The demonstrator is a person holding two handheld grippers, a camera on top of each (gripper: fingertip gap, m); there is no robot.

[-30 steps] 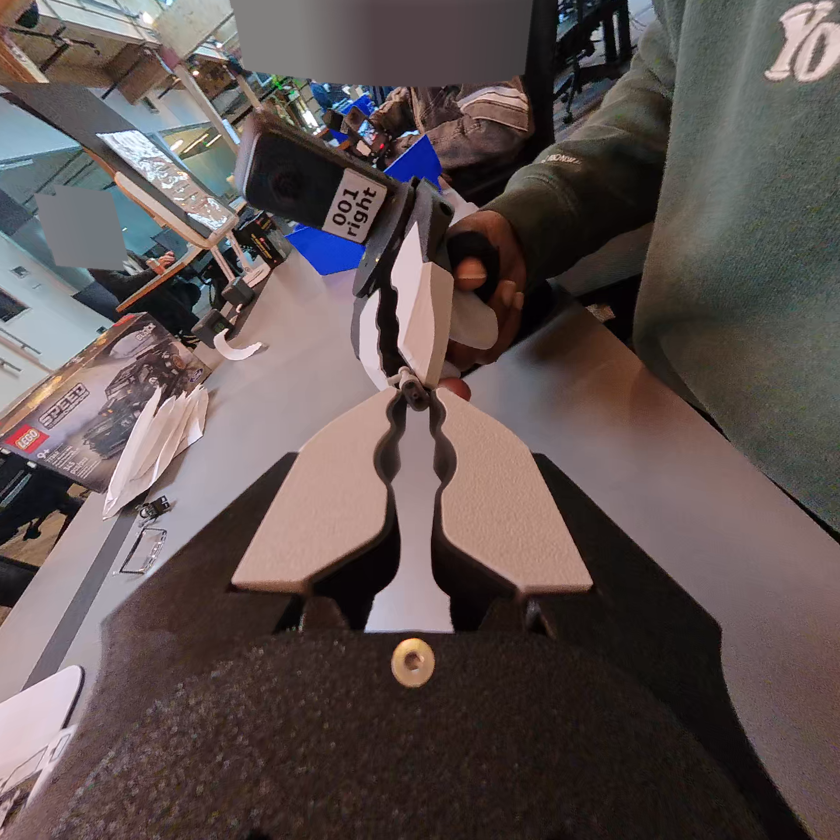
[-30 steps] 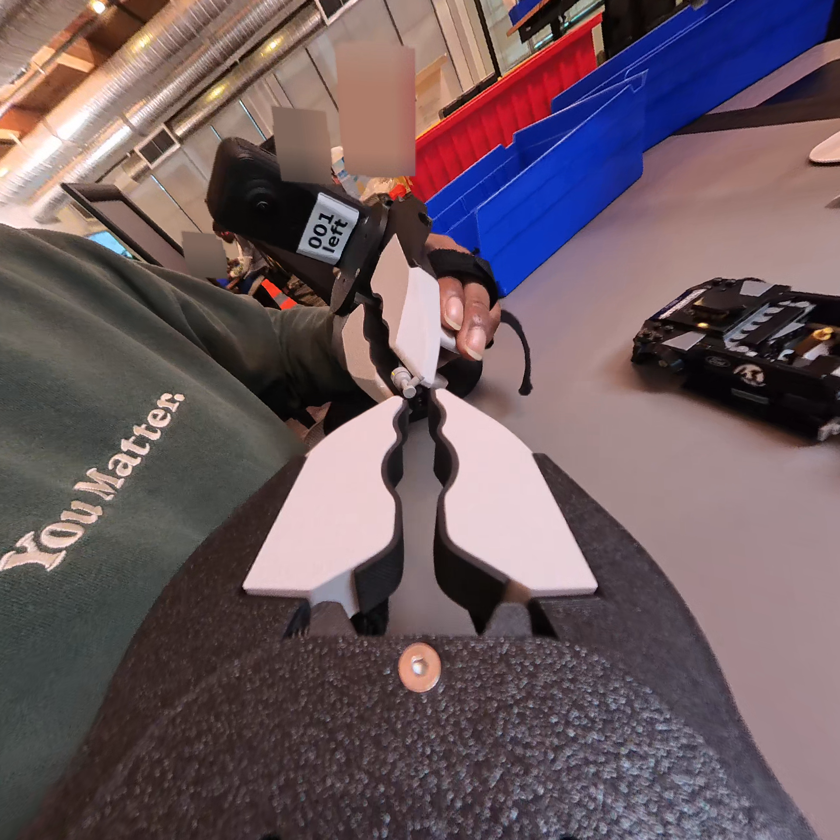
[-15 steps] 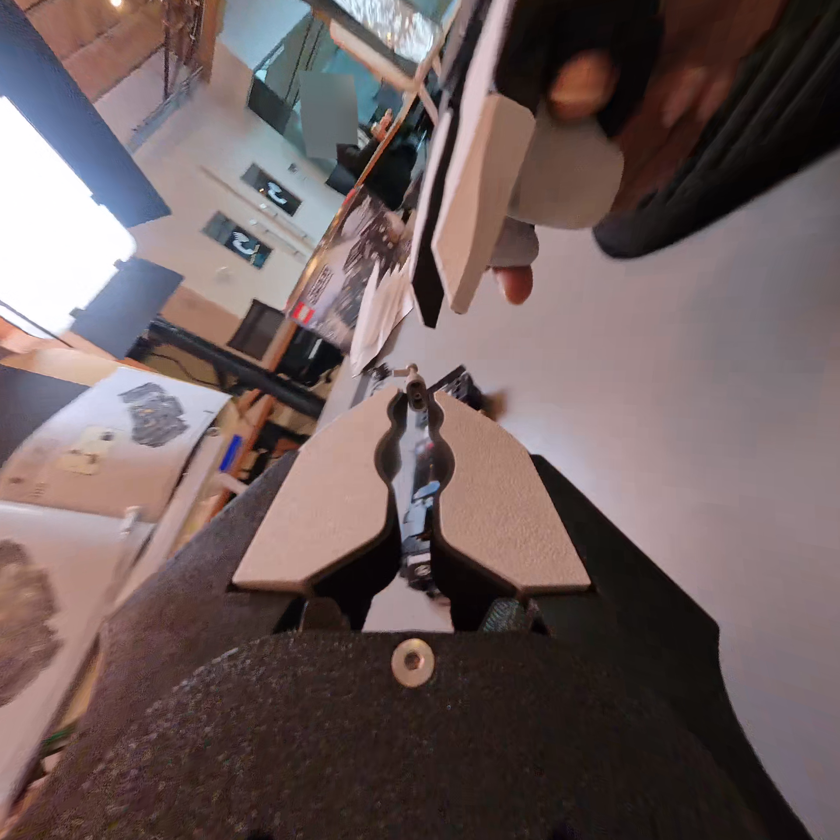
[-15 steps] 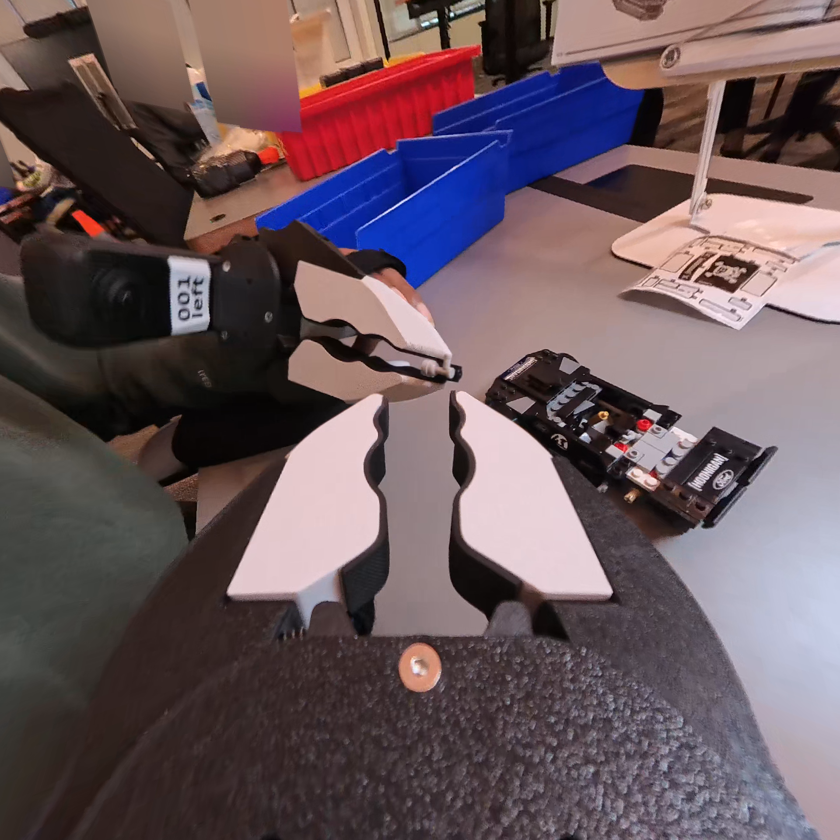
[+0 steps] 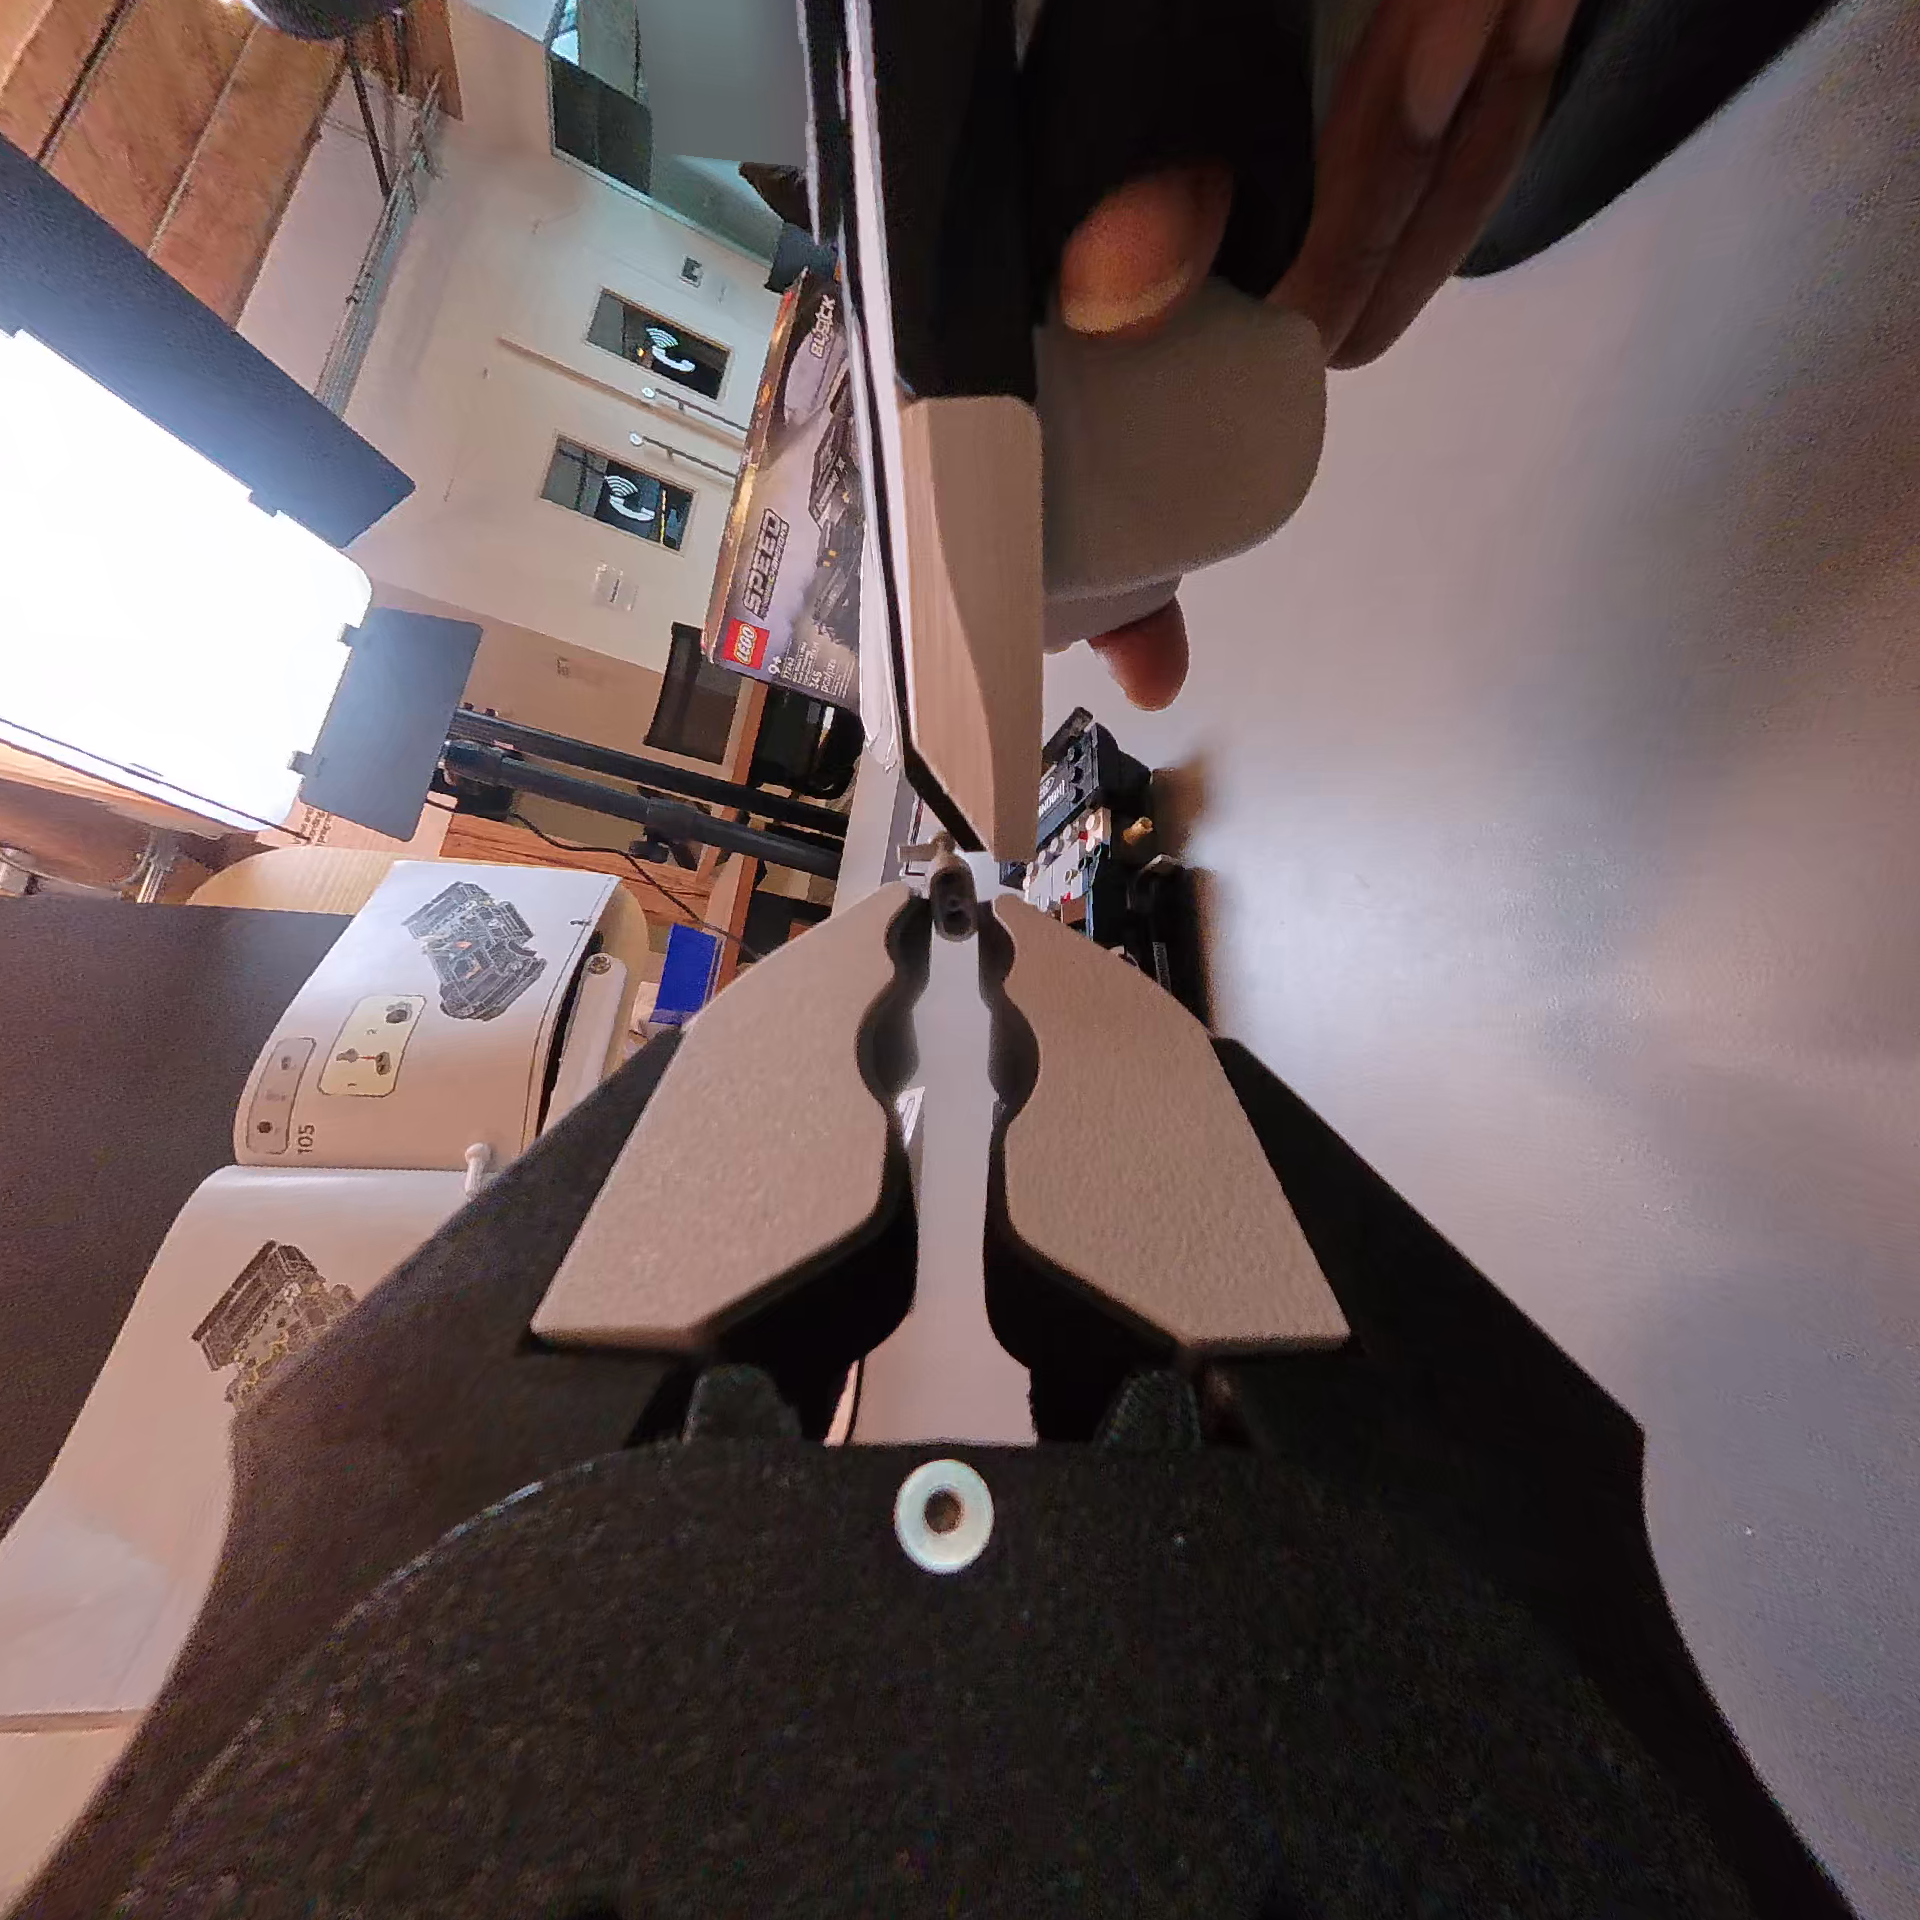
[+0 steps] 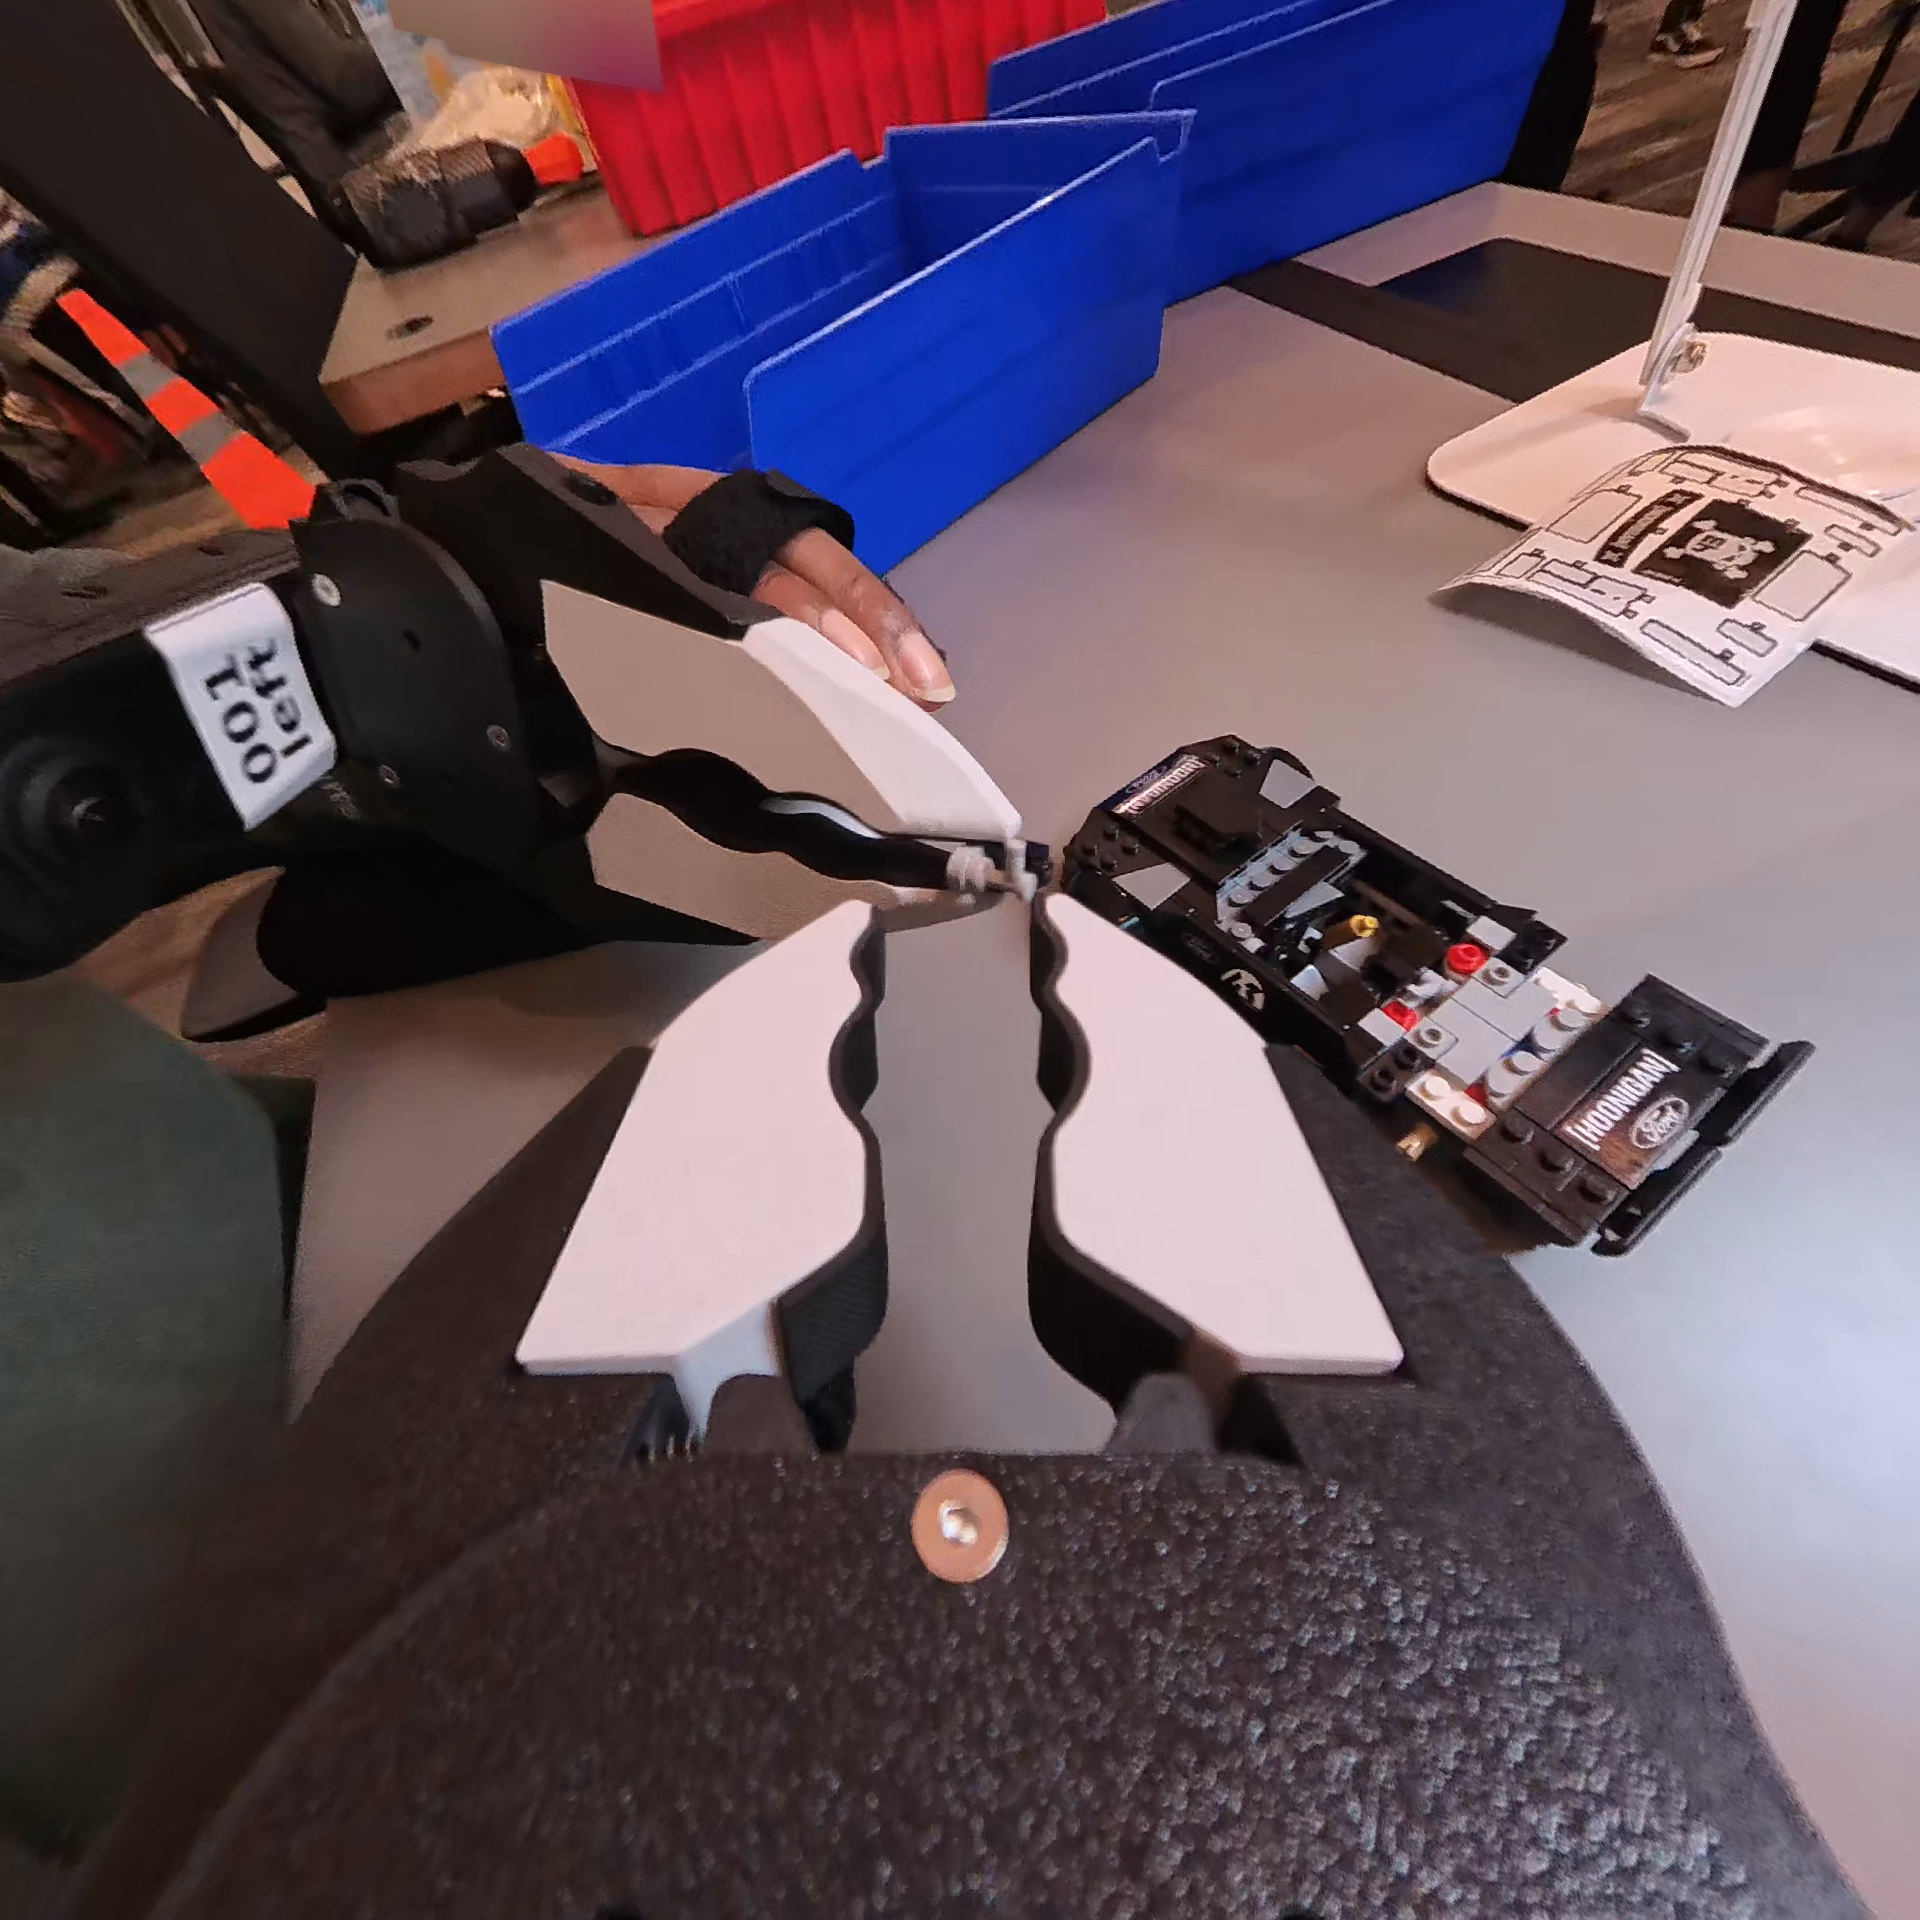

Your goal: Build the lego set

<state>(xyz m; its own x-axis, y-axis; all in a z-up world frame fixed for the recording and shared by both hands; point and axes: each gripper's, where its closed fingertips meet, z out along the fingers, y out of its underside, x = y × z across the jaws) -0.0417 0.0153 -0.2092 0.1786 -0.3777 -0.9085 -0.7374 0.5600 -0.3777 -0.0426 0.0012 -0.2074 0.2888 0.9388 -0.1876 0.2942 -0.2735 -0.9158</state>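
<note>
My left gripper [image 5: 951, 896] is shut on a small dark grey piece with a light grey pin [image 5: 950, 916], pinched at its very tips. In the right wrist view the left gripper [image 6: 1000, 864] comes in from the left and holds the small piece [image 6: 977, 871] just above the table. My right gripper [image 6: 958, 912] is open and empty, its fingertips just under and beside that piece. One of its fingers [image 5: 971, 623] hangs down in the left wrist view, its tip close to the piece. The part-built black Lego car [image 6: 1403, 987] lies on the grey table right of both grippers; it also shows in the left wrist view [image 5: 1091, 821].
Blue bins [image 6: 935, 343] and a red bin [image 6: 810, 83] stand at the table's far side. A white stand base [image 6: 1621, 447] and a sticker sheet [image 6: 1683, 561] lie at the far right. The instruction booklet [image 5: 416, 1039] and the Lego box [image 5: 800, 540] show in the left wrist view. The grippers are tip to tip, or close to it.
The right jaws opened and let go of the small piece, which stays in the left gripper. Both grippers swung round toward the black car and now sit close beside it.
</note>
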